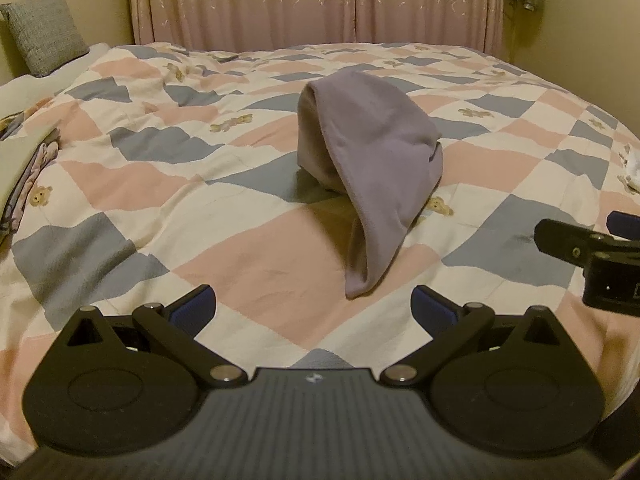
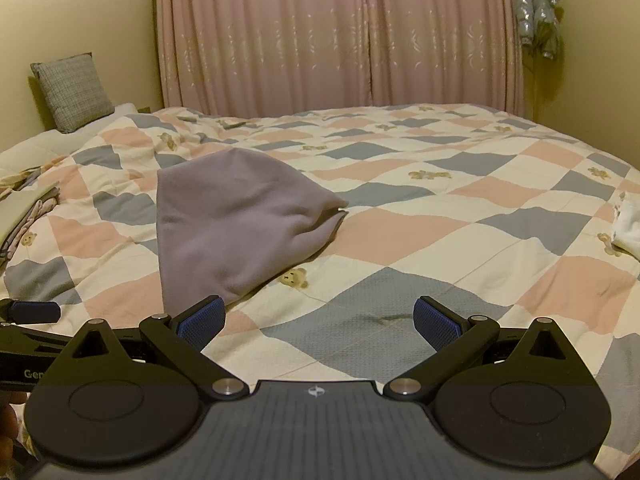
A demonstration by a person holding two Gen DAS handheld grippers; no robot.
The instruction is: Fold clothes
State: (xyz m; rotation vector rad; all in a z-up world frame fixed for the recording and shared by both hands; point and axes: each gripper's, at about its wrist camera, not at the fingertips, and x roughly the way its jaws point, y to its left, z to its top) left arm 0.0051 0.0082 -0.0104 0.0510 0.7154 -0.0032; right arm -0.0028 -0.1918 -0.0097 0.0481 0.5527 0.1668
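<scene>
A grey-lilac garment [image 1: 372, 160] lies in a loose, half-standing heap on the patchwork quilt [image 1: 168, 216], ahead of my left gripper [image 1: 314, 306] and slightly right of it. The left gripper is open and empty, short of the garment's near tip. In the right wrist view the garment [image 2: 240, 224] lies ahead and left of my right gripper [image 2: 320, 320], which is open and empty. Its left pad [image 2: 202, 322] is close to the garment's near edge. The right gripper also shows at the right edge of the left wrist view [image 1: 592, 256].
A grey cushion [image 2: 74, 88] leans on the wall at the far left. Folded clothes [image 1: 24, 168] lie at the bed's left side. A white cloth [image 2: 630, 224] lies at the right edge. Pink curtains [image 2: 340, 32] hang behind the bed.
</scene>
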